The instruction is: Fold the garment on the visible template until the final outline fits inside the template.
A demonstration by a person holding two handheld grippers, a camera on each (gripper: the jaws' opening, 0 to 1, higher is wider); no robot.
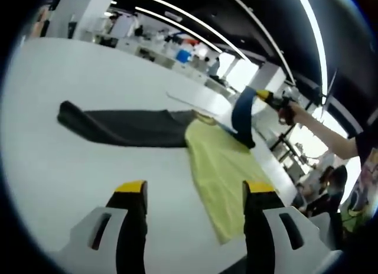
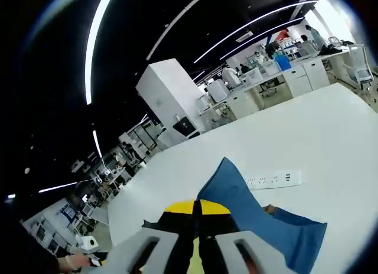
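A yellow-green sheet (image 1: 218,168) lies flat on the white table (image 1: 88,85). A dark grey garment (image 1: 127,127) is spread to its left, touching its edge. At the sheet's far end a blue garment (image 1: 242,114) hangs lifted off the table from my right gripper (image 1: 264,97), held by a person's hand (image 1: 289,111). In the right gripper view my right gripper (image 2: 198,212) is shut on the blue garment (image 2: 254,212), which drapes down to the right. My left gripper (image 1: 195,194) hovers open over the table near the sheet's near edge, holding nothing.
A white power strip (image 2: 274,179) lies on the table just beyond the blue garment. Desks, shelves and people stand in the room behind the table (image 2: 307,132). A person's arm (image 1: 331,138) reaches in from the right.
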